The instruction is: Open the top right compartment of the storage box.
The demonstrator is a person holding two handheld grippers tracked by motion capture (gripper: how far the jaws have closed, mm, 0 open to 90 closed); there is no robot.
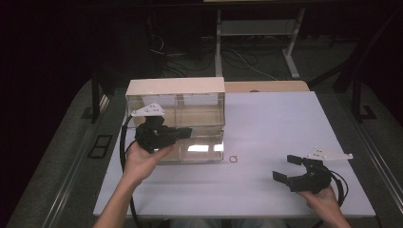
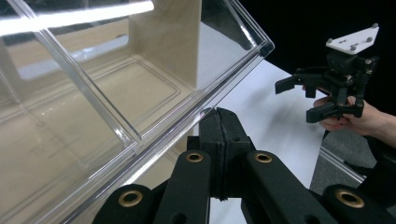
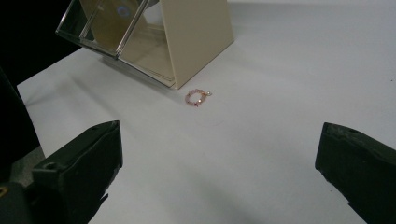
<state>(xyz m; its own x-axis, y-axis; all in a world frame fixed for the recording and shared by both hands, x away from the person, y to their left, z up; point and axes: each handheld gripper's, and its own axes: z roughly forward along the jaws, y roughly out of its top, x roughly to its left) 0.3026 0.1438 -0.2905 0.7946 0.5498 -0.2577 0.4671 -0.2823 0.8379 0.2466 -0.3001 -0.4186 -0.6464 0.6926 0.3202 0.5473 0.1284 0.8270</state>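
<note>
Bracelet [image 1: 233, 158] lies untouched mid-frame; our left fingers [image 2: 223, 135] press together by the clear box [image 1: 199, 118], right fingers [image 1: 286, 167] spread.

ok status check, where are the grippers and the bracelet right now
Left gripper shut, fingers at the clear box's front edge. Right gripper open, resting low on the table. Bead bracelet on the table beside the box, untouched. Path to it clear.

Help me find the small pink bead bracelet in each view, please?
High view: bracelet on the white table, just right of the clear box's front corner.
Left gripper view: not in it.
Right gripper view: bracelet upper centre, beside the box's beige end wall.
Shared landmark: the clear box.
</note>
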